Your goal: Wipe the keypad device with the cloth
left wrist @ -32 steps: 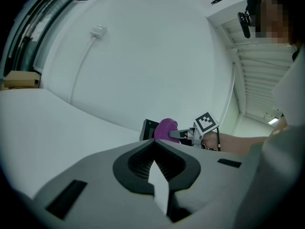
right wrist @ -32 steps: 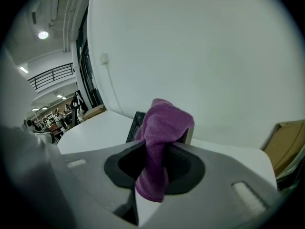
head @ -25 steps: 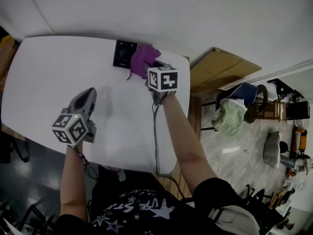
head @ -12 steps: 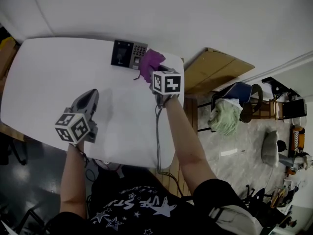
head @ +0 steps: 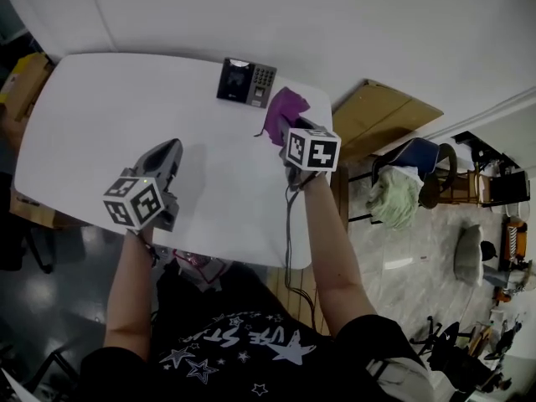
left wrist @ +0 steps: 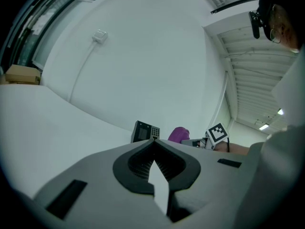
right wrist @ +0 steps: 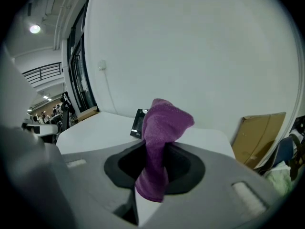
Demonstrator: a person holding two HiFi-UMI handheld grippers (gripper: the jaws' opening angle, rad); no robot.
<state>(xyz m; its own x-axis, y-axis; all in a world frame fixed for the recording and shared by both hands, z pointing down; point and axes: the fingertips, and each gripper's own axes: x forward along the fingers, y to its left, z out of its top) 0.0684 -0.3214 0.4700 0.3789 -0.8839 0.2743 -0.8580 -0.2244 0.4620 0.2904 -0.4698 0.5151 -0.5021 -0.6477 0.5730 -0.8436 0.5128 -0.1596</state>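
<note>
The black keypad device lies flat near the far edge of the white table; it also shows small in the left gripper view and behind the cloth in the right gripper view. My right gripper is shut on the purple cloth, which bunches out past its jaws just right of the device, apart from it. My left gripper hovers over the table's middle, its jaws closed together with nothing between them.
A flat cardboard sheet leans beyond the table's right end. A chair with a pale green cloth stands on the floor to the right. A cardboard box sits off the table's left end. A cable runs from my right gripper.
The cloth has come off the keypad device and moved right of it with my right gripper, uncovering the device fully. My left gripper has held its place.
</note>
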